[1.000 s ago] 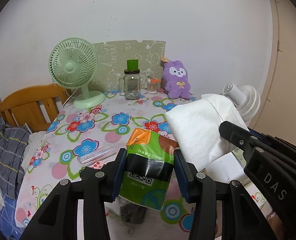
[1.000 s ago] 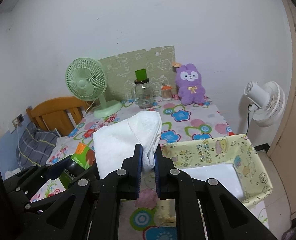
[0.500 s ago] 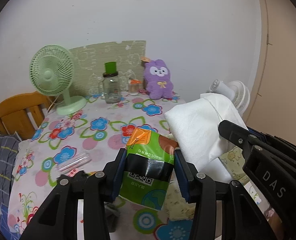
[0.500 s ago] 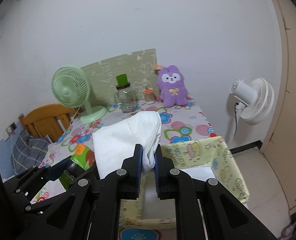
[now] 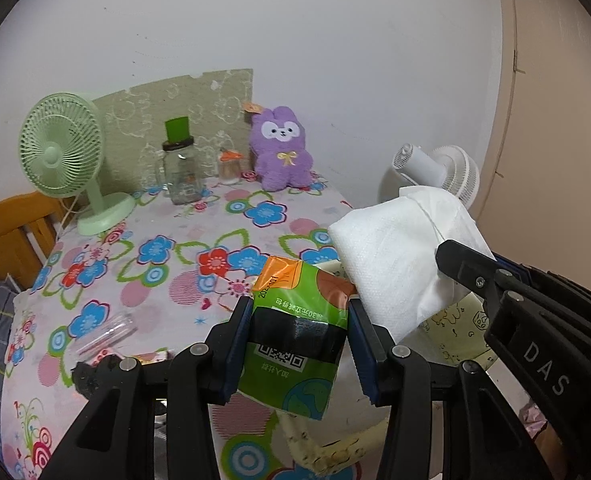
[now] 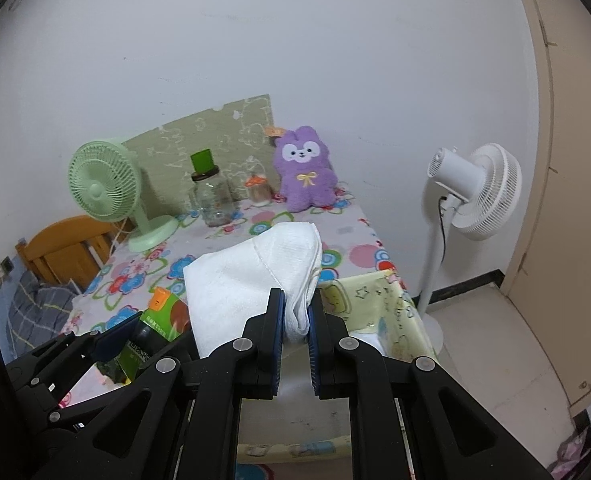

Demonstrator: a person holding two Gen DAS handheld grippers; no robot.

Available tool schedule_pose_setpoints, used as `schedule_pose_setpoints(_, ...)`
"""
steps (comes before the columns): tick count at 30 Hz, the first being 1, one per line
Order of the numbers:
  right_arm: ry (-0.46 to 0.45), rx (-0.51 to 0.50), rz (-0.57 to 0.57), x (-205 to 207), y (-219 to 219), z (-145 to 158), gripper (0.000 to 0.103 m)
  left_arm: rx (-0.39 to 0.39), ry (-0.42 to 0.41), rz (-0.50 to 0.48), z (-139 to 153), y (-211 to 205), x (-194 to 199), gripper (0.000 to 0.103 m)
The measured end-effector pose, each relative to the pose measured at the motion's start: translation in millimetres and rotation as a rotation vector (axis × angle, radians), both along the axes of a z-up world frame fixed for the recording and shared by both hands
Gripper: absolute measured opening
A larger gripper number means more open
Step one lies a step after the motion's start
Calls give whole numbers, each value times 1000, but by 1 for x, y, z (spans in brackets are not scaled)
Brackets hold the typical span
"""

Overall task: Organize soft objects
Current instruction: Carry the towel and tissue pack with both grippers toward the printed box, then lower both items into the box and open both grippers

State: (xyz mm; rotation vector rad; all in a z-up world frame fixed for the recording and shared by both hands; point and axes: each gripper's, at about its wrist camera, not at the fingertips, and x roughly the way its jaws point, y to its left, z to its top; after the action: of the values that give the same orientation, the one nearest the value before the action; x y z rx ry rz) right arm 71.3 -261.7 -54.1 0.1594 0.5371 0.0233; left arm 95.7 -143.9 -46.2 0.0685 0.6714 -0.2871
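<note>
Tissue pack [image 5: 295,336] clamped in my left gripper [image 5: 299,344]; folded white towel [image 6: 255,280] pinched tight in my right gripper [image 6: 295,320]. Both are carried above the yellow fabric bin [image 6: 391,304] beside the desk [image 5: 167,264]. Neither is deposited yet. Purple plush [image 6: 305,172] sits on the desk's far edge, probably next.

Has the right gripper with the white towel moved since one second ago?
Yes. The right gripper, shut on the white towel, has moved rightward: the yellow fabric bin is now under it, and the green fan is farther left.
</note>
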Motion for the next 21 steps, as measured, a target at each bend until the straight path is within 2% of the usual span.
schedule_pose_setpoints(12, 60, -37, -35, 22, -14, -20, 14, 18, 54, -31, -19, -20, 20, 48)
schedule_pose_setpoints(21, 135, 1, -49, 40, -26, -38, 14, 34, 79, -77, -29, -35, 31, 48)
